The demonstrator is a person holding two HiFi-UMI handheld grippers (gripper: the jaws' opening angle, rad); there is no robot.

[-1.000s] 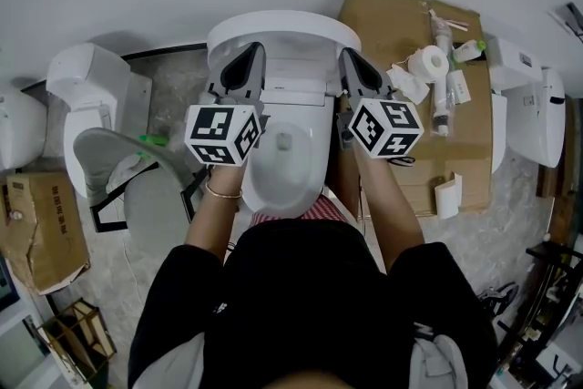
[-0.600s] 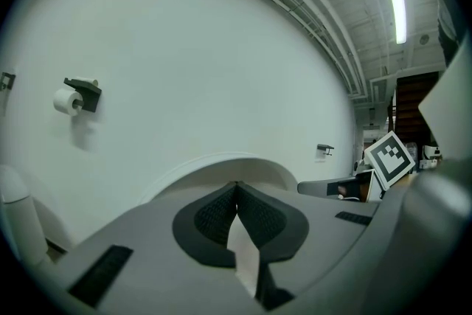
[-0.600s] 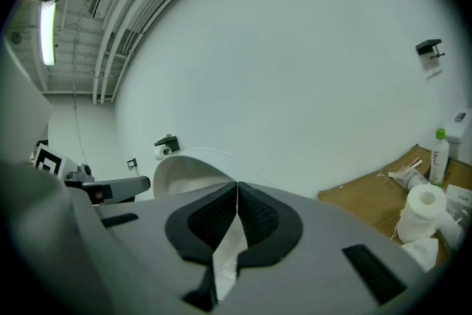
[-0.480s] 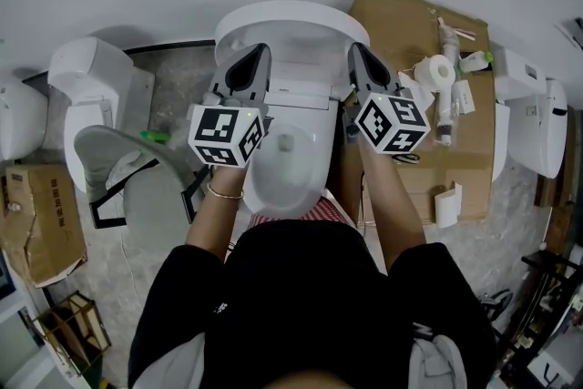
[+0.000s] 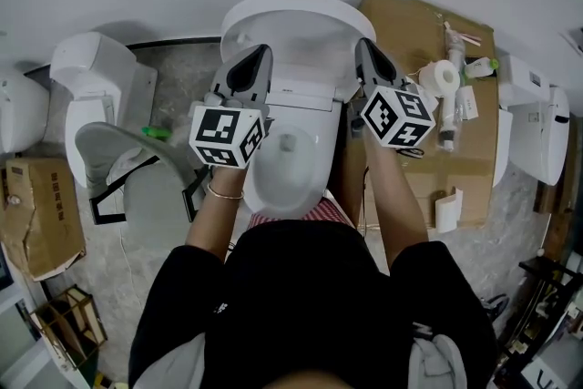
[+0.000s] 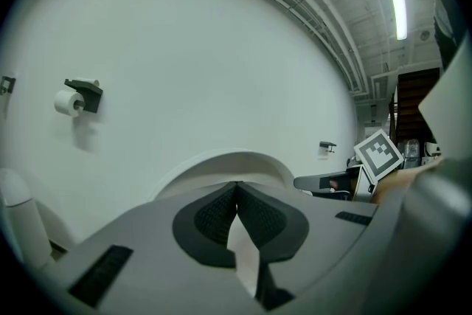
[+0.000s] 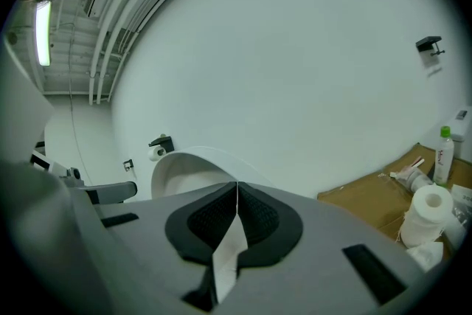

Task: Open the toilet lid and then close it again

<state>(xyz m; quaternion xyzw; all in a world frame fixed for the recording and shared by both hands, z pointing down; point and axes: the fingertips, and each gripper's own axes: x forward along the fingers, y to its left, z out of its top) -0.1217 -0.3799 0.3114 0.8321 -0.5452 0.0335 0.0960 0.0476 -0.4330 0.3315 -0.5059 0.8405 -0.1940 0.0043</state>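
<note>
Both sets of jaws are pressed together, pads meeting at the tips, and you've got nothing pinched in either. Your left gripper (image 6: 236, 186) aims its closed tips at the toilet lid (image 6: 221, 162), whose white arc rises just past them at 12 o'clock. Your right gripper (image 7: 237, 184) sees the same rim (image 7: 184, 162) a touch toward 11.

From the head view, the lid (image 5: 287, 14) stands raised by the wall, so the opening half looks done and the closing is what's left. The left gripper (image 5: 260, 52) sits by the lid's 9 o'clock edge and the right gripper (image 5: 363, 46) by its 3 o'clock edge. Both are just beside it; whether either touches it, I can't tell.

The hinge line runs 9 to 3 between your tips, and the lid's top lies beyond them at 12. Bringing it down means swinging it toward 6, onto the bowl (image 5: 282, 164). Neither hand is clearly nearer; you're about level.

Look around. At 3 o'clock there's a cardboard sheet (image 5: 401, 23) carrying a paper roll (image 5: 442, 77) and bottles, close to your right gripper. At 9 o'clock stands a second toilet (image 5: 86, 82), well apart. The lid's path between your grippers looks free, though your forearms flank the bowl and your lap covers its 6 o'clock end.
</note>
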